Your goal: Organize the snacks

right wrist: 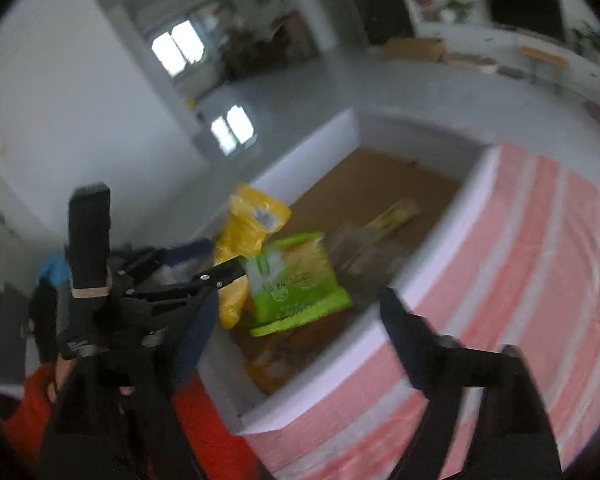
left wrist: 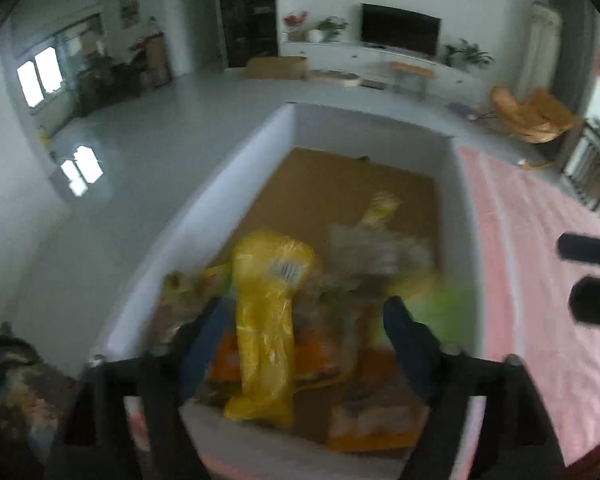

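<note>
A white box (left wrist: 236,184) with a brown floor holds several snack packs. A yellow bag (left wrist: 268,320) hangs or falls between my left gripper's (left wrist: 304,312) spread fingers, over the near end of the box. It also shows in the right wrist view (right wrist: 248,240), beside a green bag (right wrist: 296,284) in the box (right wrist: 440,256). Clear packs (left wrist: 376,252) and an orange pack (left wrist: 372,428) lie inside. My right gripper (right wrist: 296,308) is open and empty above the box's near right rim. The left gripper tool (right wrist: 148,292) shows at the left of that view.
The box sits on a pink and white striped cloth (right wrist: 520,280). The right gripper's fingertips (left wrist: 592,280) show at the right edge of the left view. A grey floor, TV unit (left wrist: 400,36) and wooden chair (left wrist: 532,116) lie beyond.
</note>
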The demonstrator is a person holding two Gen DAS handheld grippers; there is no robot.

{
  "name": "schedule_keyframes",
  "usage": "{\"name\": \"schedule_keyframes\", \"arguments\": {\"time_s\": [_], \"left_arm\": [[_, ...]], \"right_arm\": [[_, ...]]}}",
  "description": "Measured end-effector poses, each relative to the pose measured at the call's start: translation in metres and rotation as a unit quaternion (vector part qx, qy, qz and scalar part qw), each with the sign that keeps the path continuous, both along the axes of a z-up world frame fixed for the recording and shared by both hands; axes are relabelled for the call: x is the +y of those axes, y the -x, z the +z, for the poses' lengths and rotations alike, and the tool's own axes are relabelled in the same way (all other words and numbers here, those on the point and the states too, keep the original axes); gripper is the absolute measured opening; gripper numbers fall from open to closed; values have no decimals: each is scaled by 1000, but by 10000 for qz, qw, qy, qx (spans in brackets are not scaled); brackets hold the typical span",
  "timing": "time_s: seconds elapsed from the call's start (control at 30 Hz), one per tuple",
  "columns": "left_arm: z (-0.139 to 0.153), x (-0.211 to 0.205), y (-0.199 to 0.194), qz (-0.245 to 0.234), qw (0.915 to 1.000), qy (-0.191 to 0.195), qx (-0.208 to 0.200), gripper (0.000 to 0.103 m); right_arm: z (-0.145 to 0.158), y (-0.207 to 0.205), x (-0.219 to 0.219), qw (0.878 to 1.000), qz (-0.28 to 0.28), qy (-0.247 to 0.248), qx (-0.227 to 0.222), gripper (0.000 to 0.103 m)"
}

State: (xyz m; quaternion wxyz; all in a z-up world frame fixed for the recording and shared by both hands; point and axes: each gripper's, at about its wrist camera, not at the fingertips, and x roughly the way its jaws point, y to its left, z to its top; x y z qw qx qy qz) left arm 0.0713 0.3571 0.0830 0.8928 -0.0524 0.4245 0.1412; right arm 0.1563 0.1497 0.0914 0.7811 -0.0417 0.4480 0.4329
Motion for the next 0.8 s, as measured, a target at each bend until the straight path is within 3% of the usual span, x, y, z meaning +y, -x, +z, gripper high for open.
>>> {"name": "schedule_keyframes", "arguments": {"time_s": [0.13, 0.23, 0.3, 0.37, 0.43, 0.6, 0.8], "left_arm": [[2, -10, 13, 382, 9971, -646, -142, 83], [16, -27, 31, 969, 9892, -1027, -386, 97], [24, -22, 44, 1247, 9844, -994, -745, 102], [30, -16, 55, 1293, 9848, -540, -1029, 103], [33, -14, 62, 1303, 9857, -272, -1029, 103], [32, -22, 68, 1486, 9802, -906, -945, 103], [30, -29, 69, 1299, 9805, -1191, -868, 103]], "right_arm": [[1, 9, 3, 9991, -144, 224, -319, 85], [10, 12, -4, 9970, -309, 384, -601, 85], [16, 9, -8, 9940, -439, 567, -823, 87], [18, 8, -7, 9914, -515, 701, -982, 87], [15, 7, -4, 9895, -558, 812, -1059, 87], [0, 11, 5, 9870, -578, 1063, -1060, 87], [-11, 18, 15, 9850, -499, 1220, -1113, 87]]}}
